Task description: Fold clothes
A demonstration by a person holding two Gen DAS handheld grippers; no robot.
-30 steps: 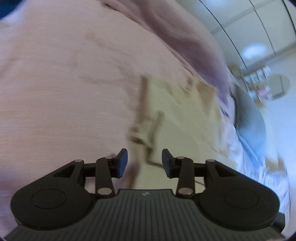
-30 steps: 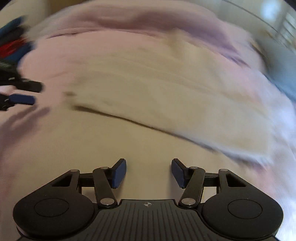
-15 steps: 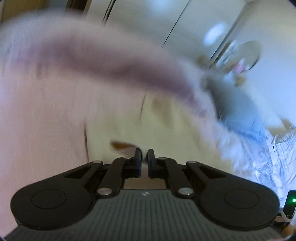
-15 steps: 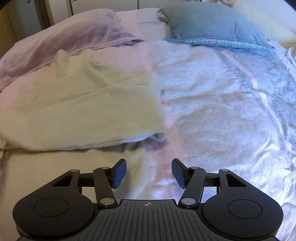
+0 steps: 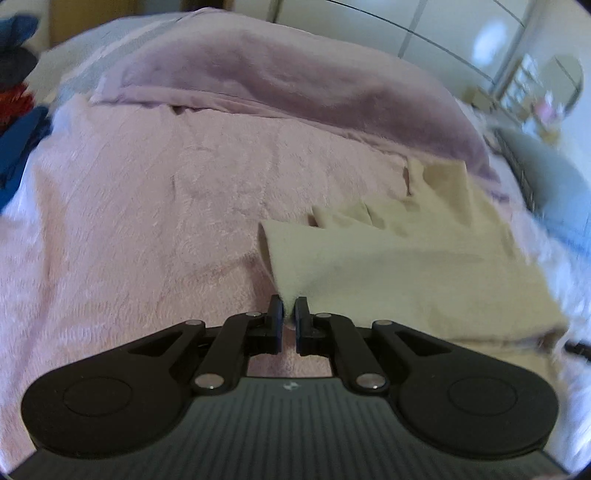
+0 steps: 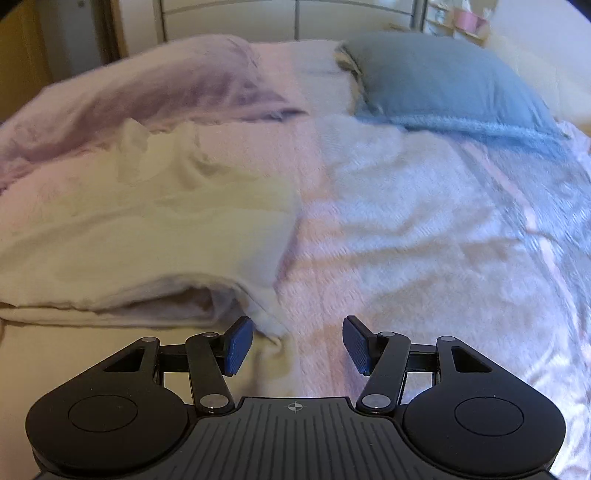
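Note:
A cream garment (image 5: 406, 266) lies partly folded on the pink bedspread (image 5: 129, 221). My left gripper (image 5: 289, 310) is shut on its near left corner, and the cloth tapers into a point between the pads. In the right wrist view the same cream garment (image 6: 147, 236) fills the left half, with its top layer doubled over a lower one. My right gripper (image 6: 299, 343) stands open just over the garment's near right corner, which lies beside the left pad (image 6: 238, 343). Nothing is pressed between the right pads.
A lilac blanket (image 5: 295, 85) is bunched along the far side of the bed. A blue-grey pillow (image 6: 443, 81) lies at the far right. A pile of dark, red and blue clothes (image 5: 14, 110) sits at the far left edge. Wardrobe doors (image 6: 258, 14) stand behind the bed.
My left gripper has gone from open to shut on the cream garment's corner. My right gripper has swung right from over the garment to its right corner, still open.

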